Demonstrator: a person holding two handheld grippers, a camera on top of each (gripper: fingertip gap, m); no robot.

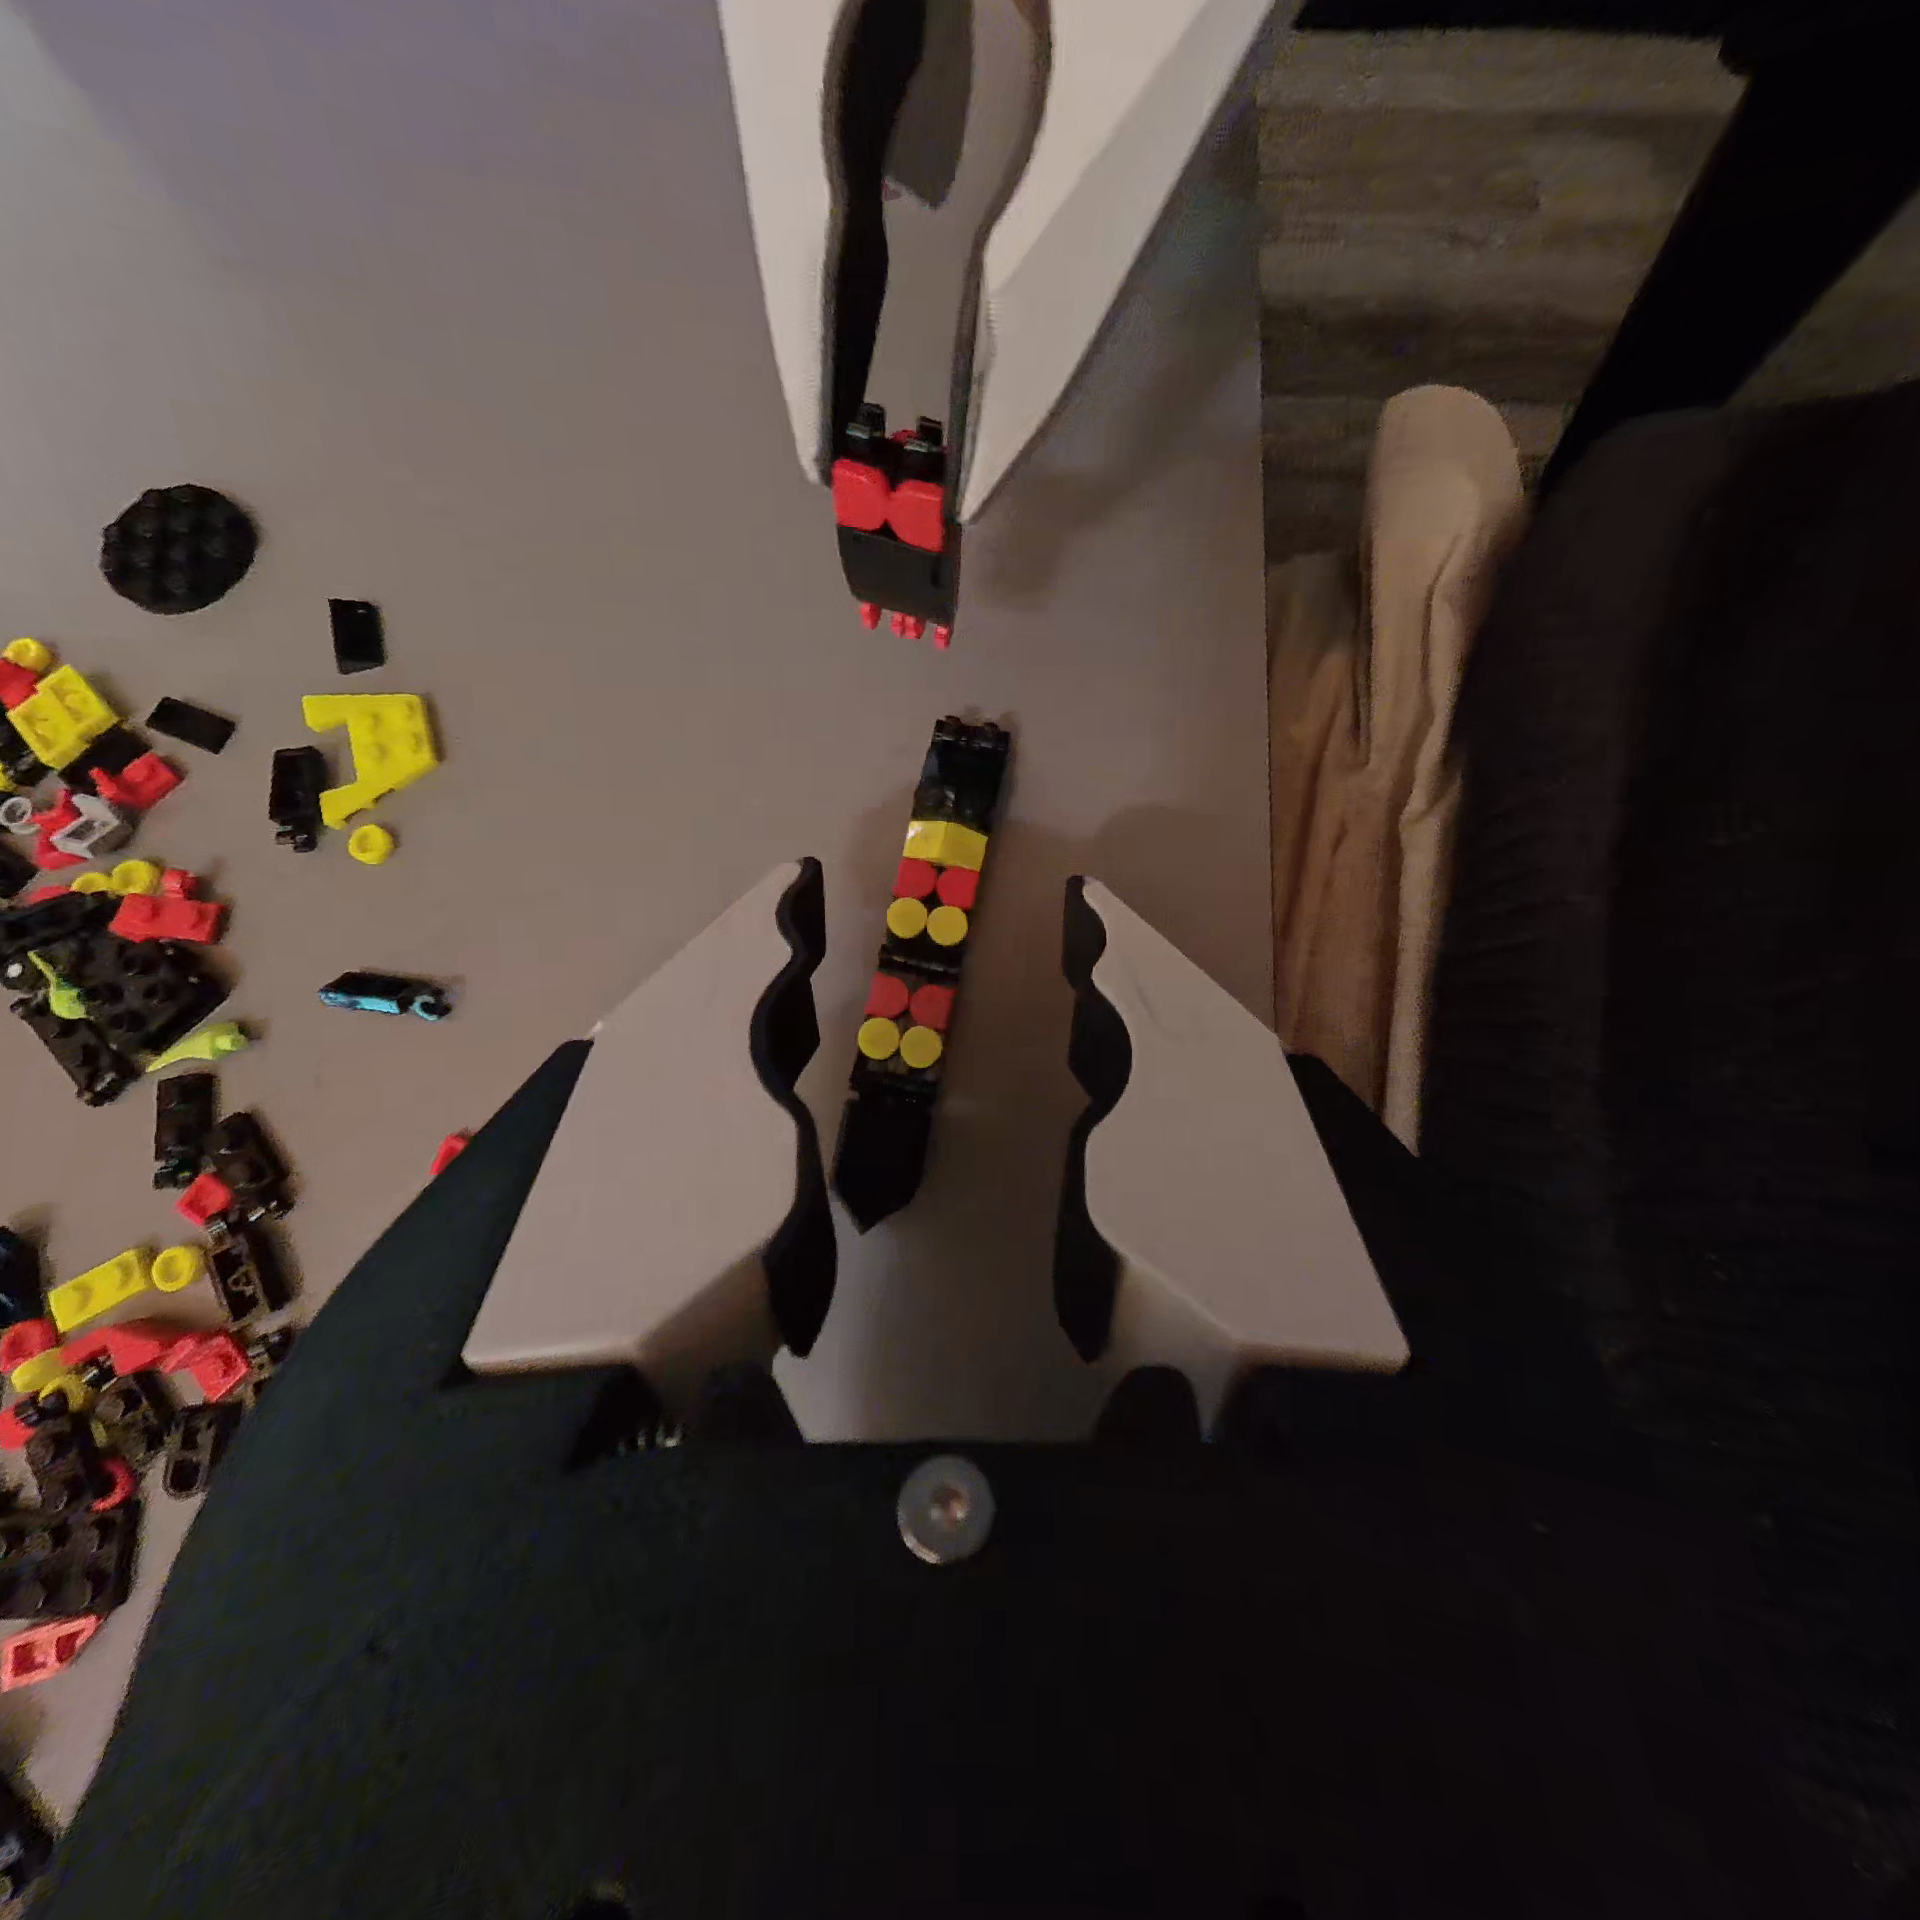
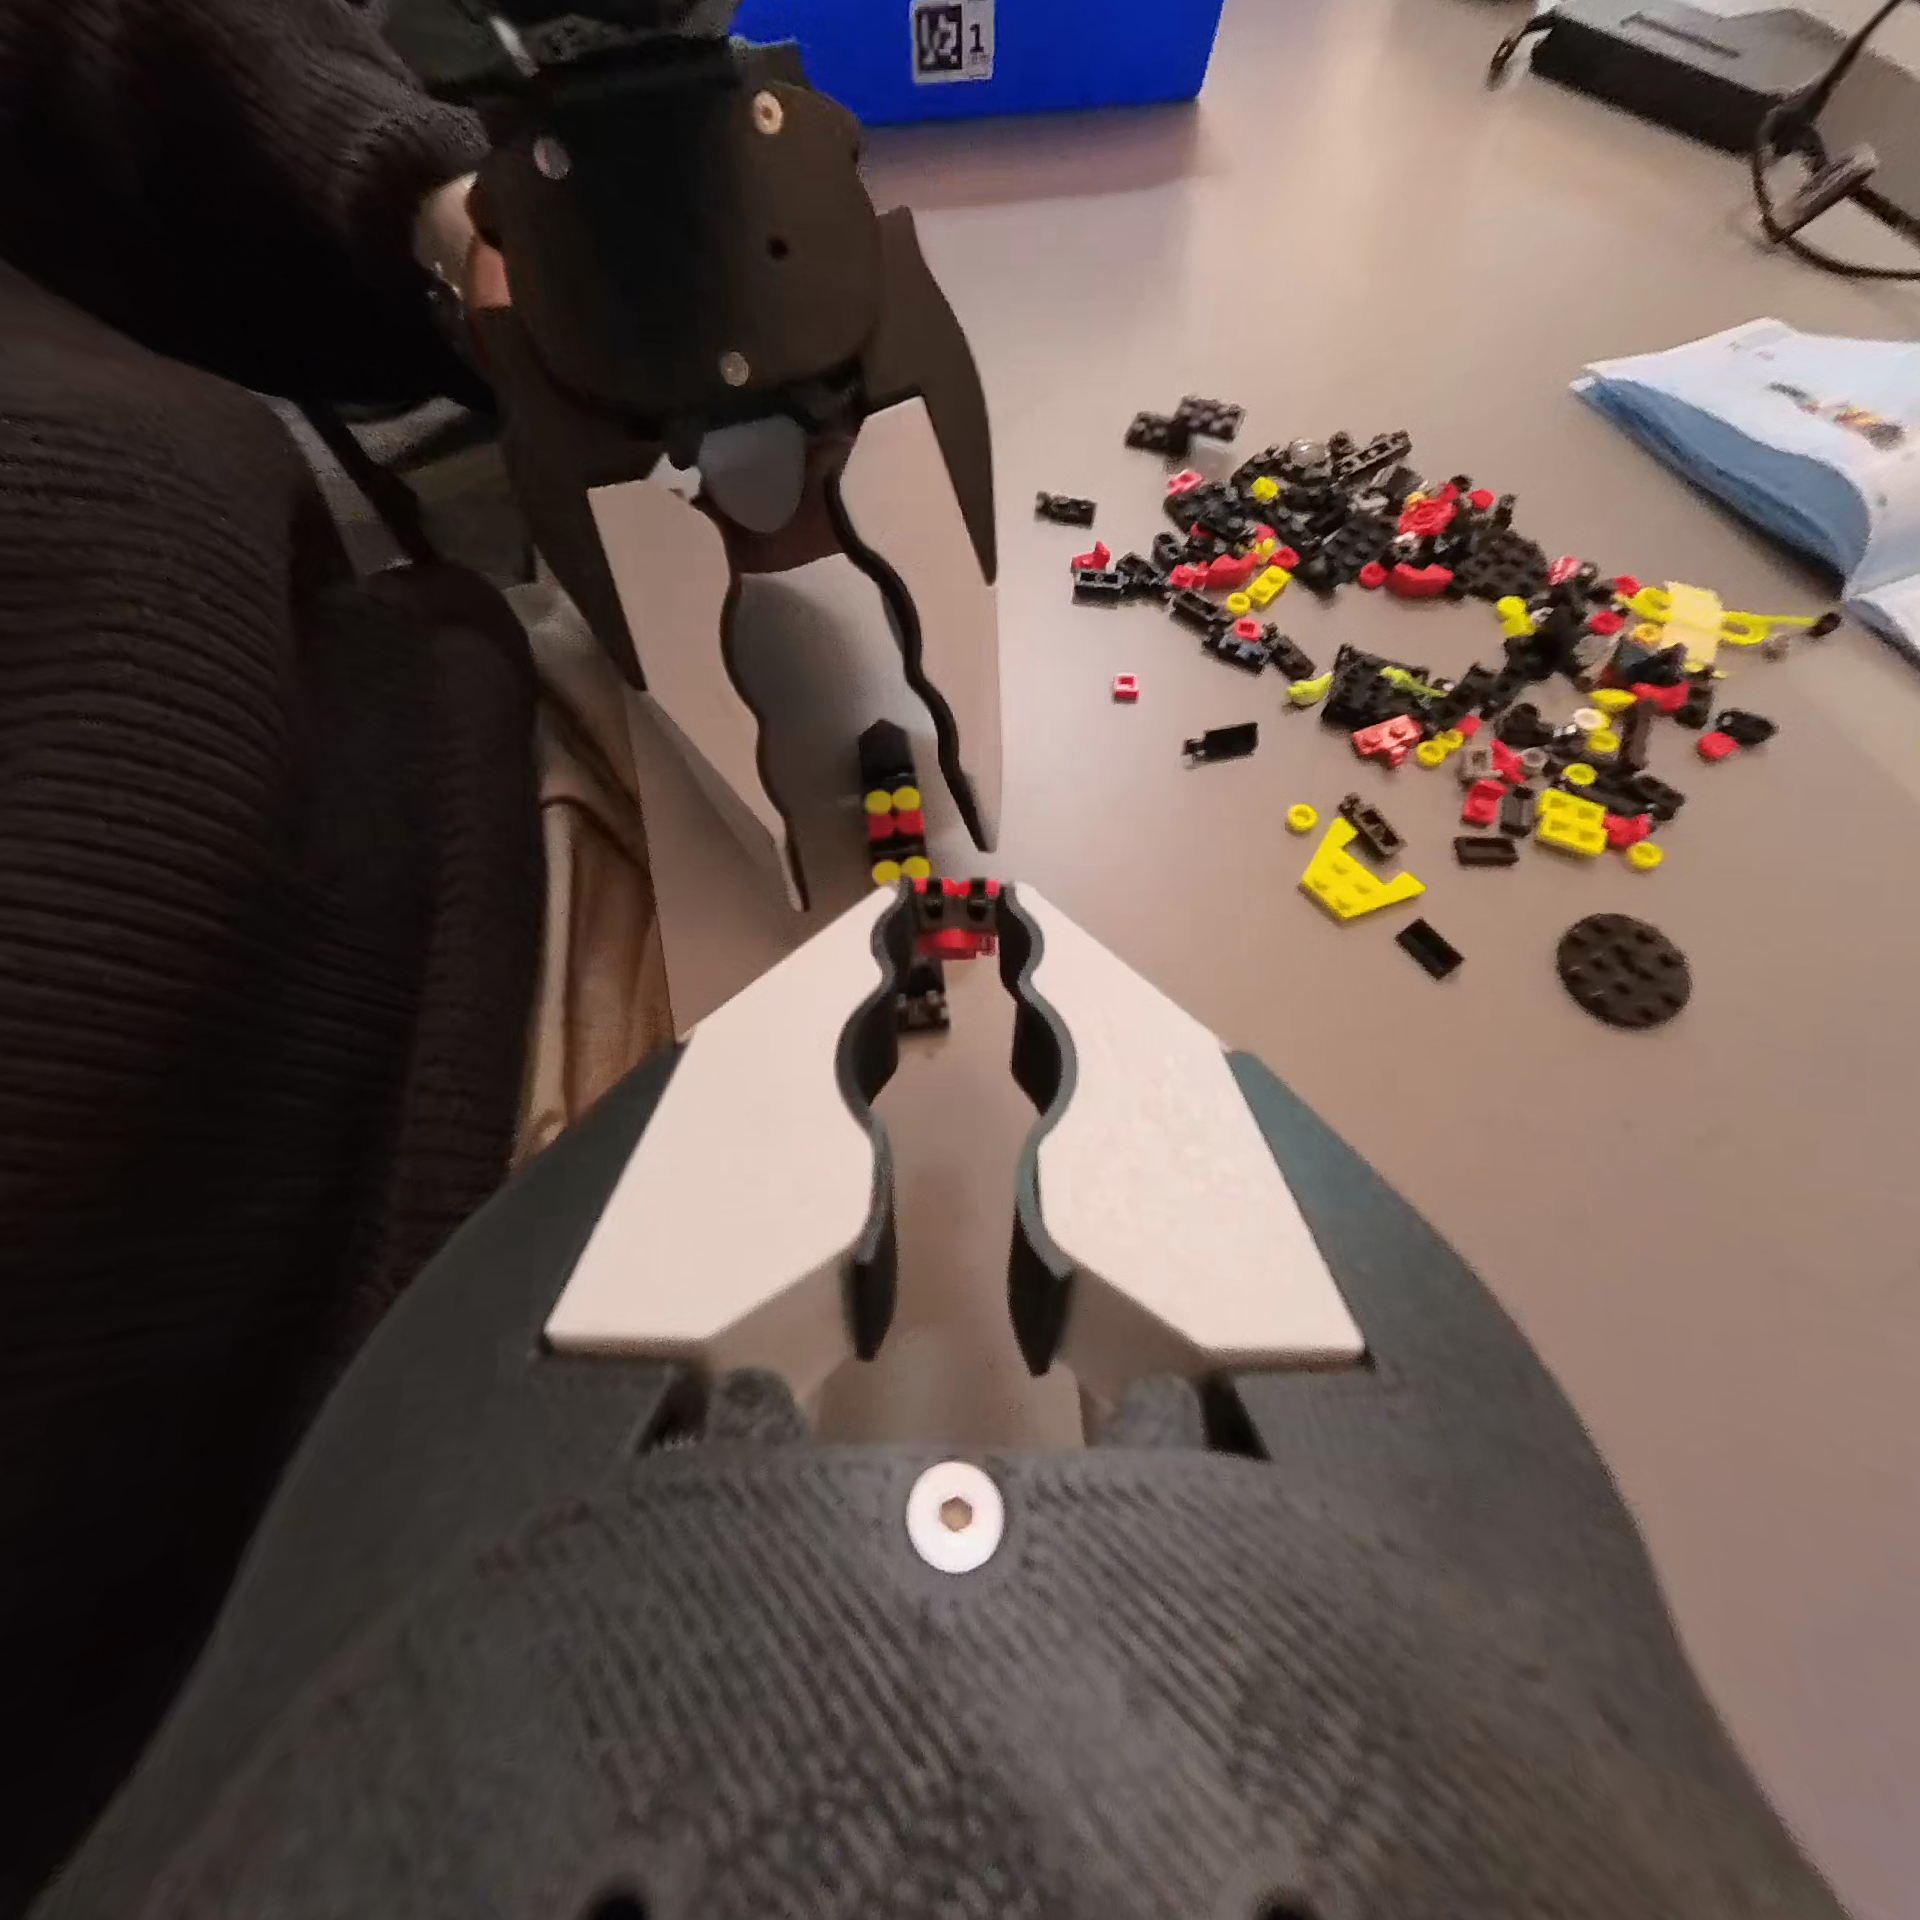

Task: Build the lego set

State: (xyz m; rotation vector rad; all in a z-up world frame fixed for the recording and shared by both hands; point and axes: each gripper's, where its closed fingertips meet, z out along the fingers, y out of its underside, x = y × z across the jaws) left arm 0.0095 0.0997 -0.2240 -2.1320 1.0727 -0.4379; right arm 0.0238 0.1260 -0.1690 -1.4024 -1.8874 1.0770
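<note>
Strip assembly (image 1: pixel 920 977) is lying on table (image 1: pixel 520 312) between spread left gripper (image 1: pixel 940 883) fingers. Likely light, stiff, joints fragile: grip long sides mid-length. Black plates, red and yellow round studs, pointed end. Right gripper (image 1: pixel 902 520) is pinching red-black subassembly (image 1: pixel 896 520) just beyond.

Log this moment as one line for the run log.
left gripper: open, straddling striped lego strip on table | right gripper: shut on red-black piece
</note>
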